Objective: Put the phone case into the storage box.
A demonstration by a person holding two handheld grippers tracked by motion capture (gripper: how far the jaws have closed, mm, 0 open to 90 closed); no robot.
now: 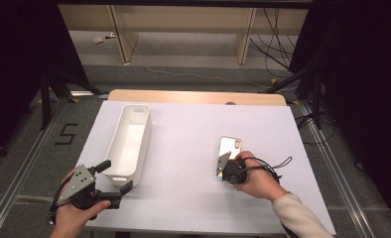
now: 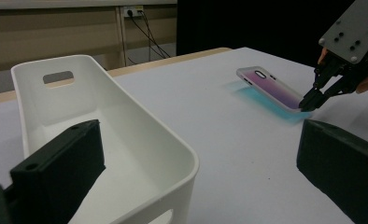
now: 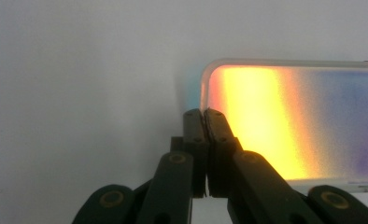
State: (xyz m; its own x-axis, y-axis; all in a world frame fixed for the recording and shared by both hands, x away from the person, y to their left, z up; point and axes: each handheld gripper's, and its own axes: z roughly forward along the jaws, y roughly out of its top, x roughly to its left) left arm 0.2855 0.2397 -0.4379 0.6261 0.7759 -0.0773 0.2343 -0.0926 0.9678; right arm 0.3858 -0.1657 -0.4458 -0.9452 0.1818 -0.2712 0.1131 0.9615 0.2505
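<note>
A clear phone case point(image 1: 229, 146) with an iridescent sheen lies on the white table cover at the right. It looks tilted in the left gripper view, where the phone case point(image 2: 271, 86) has a teal glow beneath it. My right gripper point(image 1: 219, 171) is shut, pinching the case's near rim. In the right gripper view my right gripper point(image 3: 204, 116) has its jaws pressed together at the corner of the glowing case point(image 3: 289, 116). My left gripper point(image 1: 116, 177) stands open at the near end of a white bin point(image 1: 146, 144), one jaw over the bin, nothing gripped.
The long, empty white bin point(image 2: 140, 112) has a handle slot in its far end. The white cover point(image 1: 193, 129) spans a wooden table. Metal rails, stands and cables line the floor on both sides, with wooden furniture legs behind.
</note>
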